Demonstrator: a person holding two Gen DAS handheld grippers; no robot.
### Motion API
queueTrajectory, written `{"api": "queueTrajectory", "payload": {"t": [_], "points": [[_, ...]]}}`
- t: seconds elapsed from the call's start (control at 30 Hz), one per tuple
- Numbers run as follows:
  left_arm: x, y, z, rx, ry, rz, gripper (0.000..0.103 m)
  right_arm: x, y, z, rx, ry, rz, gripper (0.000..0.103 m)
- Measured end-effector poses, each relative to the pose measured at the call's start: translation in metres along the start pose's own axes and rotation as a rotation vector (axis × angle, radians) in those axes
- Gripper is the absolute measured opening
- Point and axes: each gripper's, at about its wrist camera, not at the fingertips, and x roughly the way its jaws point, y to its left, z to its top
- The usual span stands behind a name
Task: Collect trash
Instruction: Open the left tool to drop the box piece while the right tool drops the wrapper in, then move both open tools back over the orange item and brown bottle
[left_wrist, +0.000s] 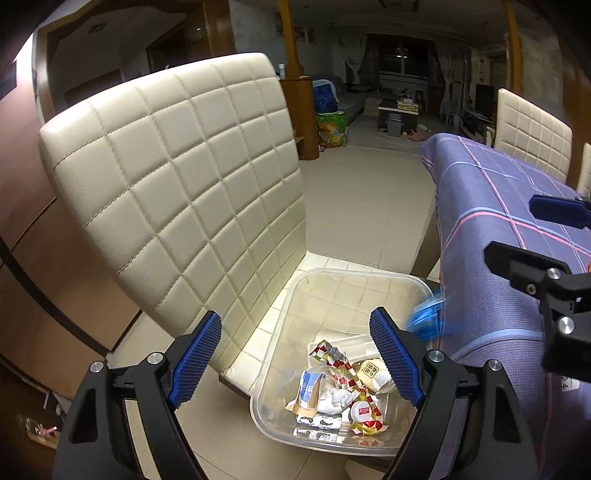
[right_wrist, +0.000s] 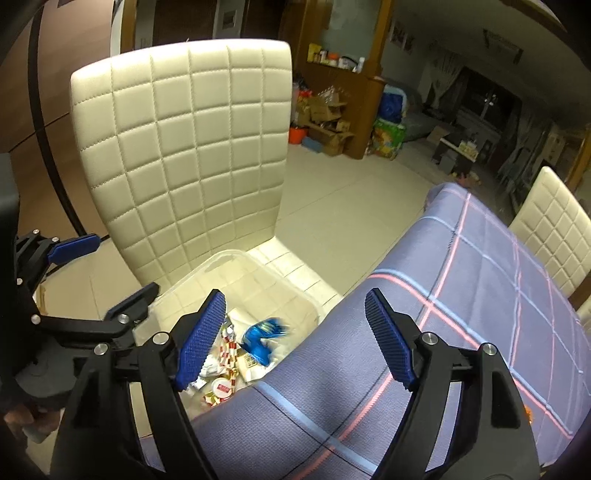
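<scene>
A clear plastic bin (left_wrist: 351, 273) (right_wrist: 236, 254) stands on the seat of a cream quilted chair (left_wrist: 177, 177) (right_wrist: 192, 147). Inside lie a red-and-white wrapper (left_wrist: 347, 373), crumpled white paper (left_wrist: 336, 397) and a round white lid (left_wrist: 364, 410). A blue crinkled wrapper (left_wrist: 424, 321) (right_wrist: 264, 338) shows blurred over the bin's right side, touching neither gripper. My left gripper (left_wrist: 295, 317) (right_wrist: 125, 262) is open above the bin with nothing between its pads. My right gripper (right_wrist: 295, 295) (left_wrist: 517, 232) is open over the table's edge beside the bin, also with nothing in it.
A table under a purple plaid cloth (left_wrist: 498, 206) (right_wrist: 461, 295) crowds the bin's right side. More cream chairs (left_wrist: 532, 129) (right_wrist: 554, 229) stand behind it. Boxes and bags (right_wrist: 328, 122) line the far wall across tiled floor (left_wrist: 369, 192). A hand (right_wrist: 18, 421) holds the left gripper.
</scene>
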Motion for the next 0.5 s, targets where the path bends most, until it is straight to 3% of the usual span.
{"api": "queueTrajectory", "payload": {"t": [0.2,0.33,0.5], "points": [[-0.015,-0.008,0.005,-0.011,-0.007,-0.036,0.081,-0.013,-0.014,-0.010,0.023,0.002,-0.034,0.076],[-0.035,-0.040,0.009,0.047,-0.042,-0.076,0.081,-0.034,-0.040,-0.032,0.058,-0.007,-0.095,0.077],[-0.062,-0.103,0.013,0.147,-0.072,-0.202,0.081,-0.066,-0.092,-0.069,0.146,-0.009,-0.197,0.078]]}}
